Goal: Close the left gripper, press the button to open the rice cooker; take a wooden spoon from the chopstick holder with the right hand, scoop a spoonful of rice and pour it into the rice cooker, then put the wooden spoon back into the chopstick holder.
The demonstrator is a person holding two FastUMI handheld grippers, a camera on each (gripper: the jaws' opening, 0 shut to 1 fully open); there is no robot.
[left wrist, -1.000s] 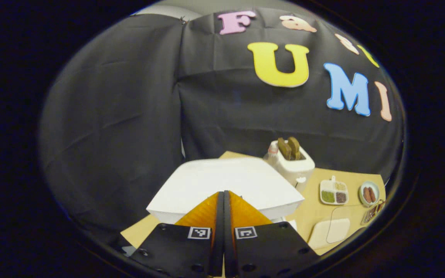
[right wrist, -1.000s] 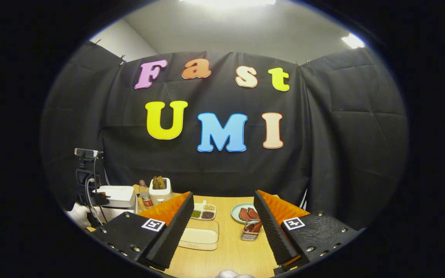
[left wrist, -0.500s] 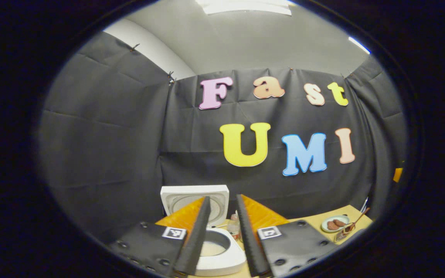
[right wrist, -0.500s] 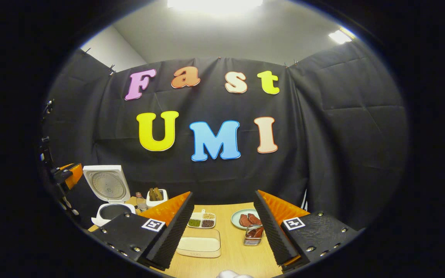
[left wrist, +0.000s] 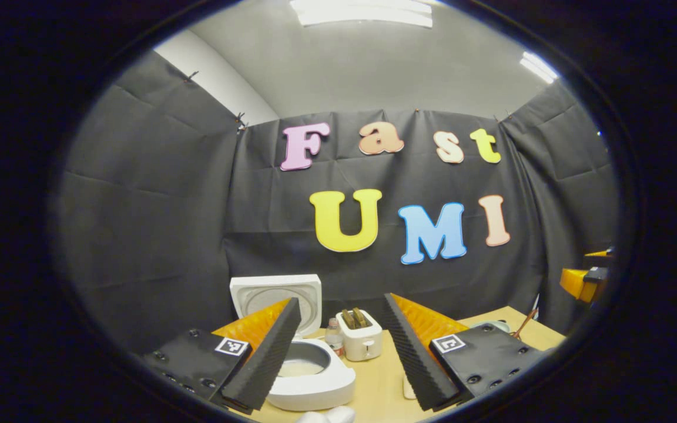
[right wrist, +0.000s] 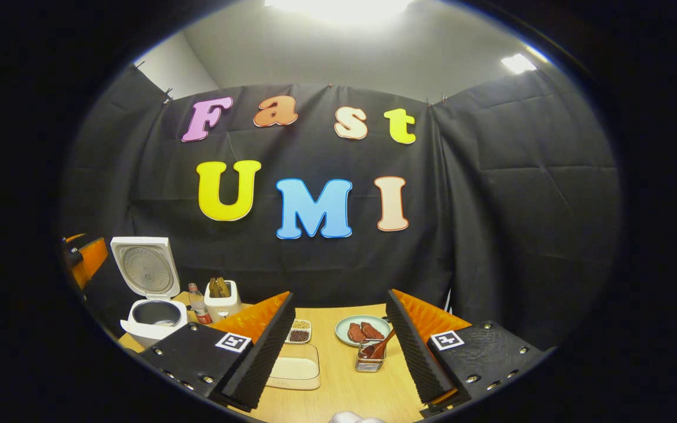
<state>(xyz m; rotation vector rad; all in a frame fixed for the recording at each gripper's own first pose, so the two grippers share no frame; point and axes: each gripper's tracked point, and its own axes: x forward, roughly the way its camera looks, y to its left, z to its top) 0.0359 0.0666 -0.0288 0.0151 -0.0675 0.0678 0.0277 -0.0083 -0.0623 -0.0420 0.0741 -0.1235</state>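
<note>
The white rice cooker (left wrist: pixel 312 376) is seen open, lid upright, just beyond the left jaw. The wooden spoon (right wrist: pixel 381 345) is leaned in the chopstick holder (right wrist: pixel 368 358) between the right jaws.

On my counter (right wrist: pixel 344 382) I see a toaster (right wrist: pixel 223 302) holding toast, a bottle (right wrist: pixel 197 304) beside it, a plate (right wrist: pixel 364 329) of meat, and a seed dish (right wrist: pixel 298 332).

I see my left gripper (left wrist: pixel 338 352) spread wide above the desk (left wrist: pixel 382 376), the rice cooker (left wrist: pixel 309 376) lid-up at its left edge.
</note>
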